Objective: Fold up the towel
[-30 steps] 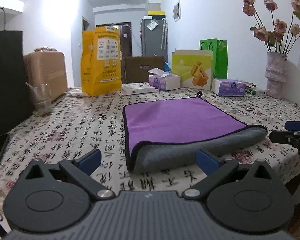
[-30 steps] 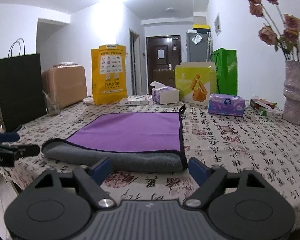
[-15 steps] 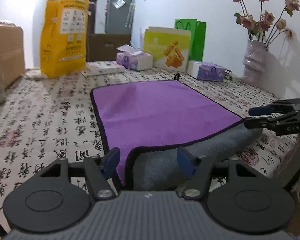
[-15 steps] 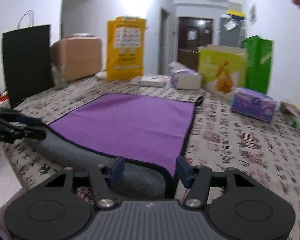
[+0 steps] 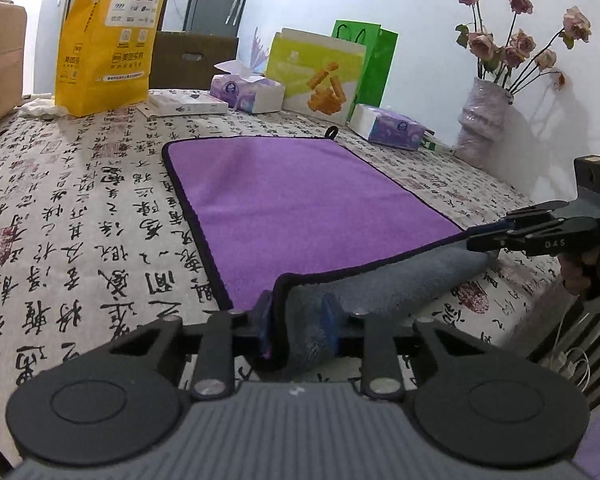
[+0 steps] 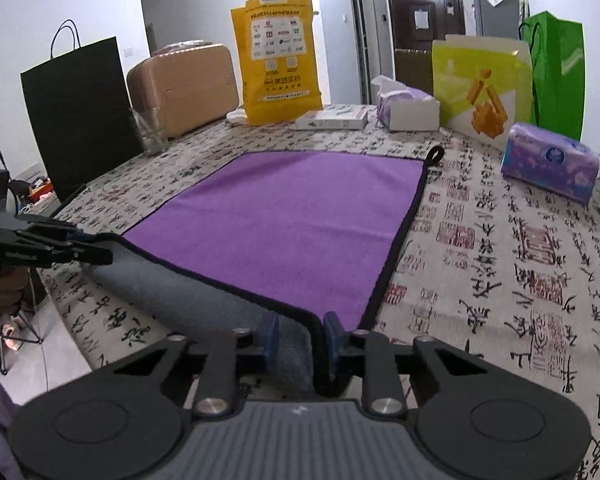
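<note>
So, purple towel (image 5: 300, 196) spread mid-frame, left gripper (image 5: 296, 322) clamped on its near grey corner, right gripper (image 6: 302, 334) pinched on the other corner, lower centre.

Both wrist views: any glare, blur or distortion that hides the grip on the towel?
Left wrist view: fisheye bending and dark corners; towel evenly lit, left gripper sharp, closed on the near corner. Right wrist view: same bending, wall blown out upper left; right gripper clear, closed on the other near corner. No motion blur in either.
</note>
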A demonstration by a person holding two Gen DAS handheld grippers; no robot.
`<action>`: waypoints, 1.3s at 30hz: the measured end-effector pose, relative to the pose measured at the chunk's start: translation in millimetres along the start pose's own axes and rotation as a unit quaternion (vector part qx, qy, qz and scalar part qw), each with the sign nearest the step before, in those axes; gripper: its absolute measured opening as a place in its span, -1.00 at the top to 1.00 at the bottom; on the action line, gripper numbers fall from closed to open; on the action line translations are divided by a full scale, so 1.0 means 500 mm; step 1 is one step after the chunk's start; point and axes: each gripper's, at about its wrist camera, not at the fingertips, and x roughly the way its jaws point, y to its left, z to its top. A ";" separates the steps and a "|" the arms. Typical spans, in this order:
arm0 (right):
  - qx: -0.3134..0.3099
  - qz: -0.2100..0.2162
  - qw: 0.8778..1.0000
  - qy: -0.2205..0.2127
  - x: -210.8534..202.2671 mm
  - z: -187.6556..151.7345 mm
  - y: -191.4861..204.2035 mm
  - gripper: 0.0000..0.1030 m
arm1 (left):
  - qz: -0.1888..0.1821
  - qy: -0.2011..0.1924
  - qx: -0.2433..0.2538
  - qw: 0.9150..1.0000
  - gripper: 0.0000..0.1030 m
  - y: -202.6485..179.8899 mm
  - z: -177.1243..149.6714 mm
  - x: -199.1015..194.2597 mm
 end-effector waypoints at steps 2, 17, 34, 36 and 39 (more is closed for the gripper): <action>0.000 0.005 1.000 0.005 0.002 -0.003 -0.006 0.55 | 0.001 0.000 0.000 1.000 0.42 -0.001 -0.001 -0.001; -0.047 -0.021 0.999 -0.013 -0.006 -0.022 0.024 0.59 | 0.116 -0.004 0.035 0.993 0.90 -0.083 0.006 0.011; -0.074 -0.011 0.995 -0.068 -0.010 0.061 0.004 0.93 | 0.191 -0.054 0.042 0.979 0.90 -0.115 0.076 0.000; -0.071 -0.019 0.994 -0.078 -0.006 0.072 0.003 0.93 | 0.185 -0.052 0.047 0.980 0.90 -0.103 0.102 0.007; -0.059 -0.037 0.994 -0.086 0.007 0.093 -0.002 0.93 | 0.168 -0.059 0.059 0.982 0.90 -0.079 0.138 0.020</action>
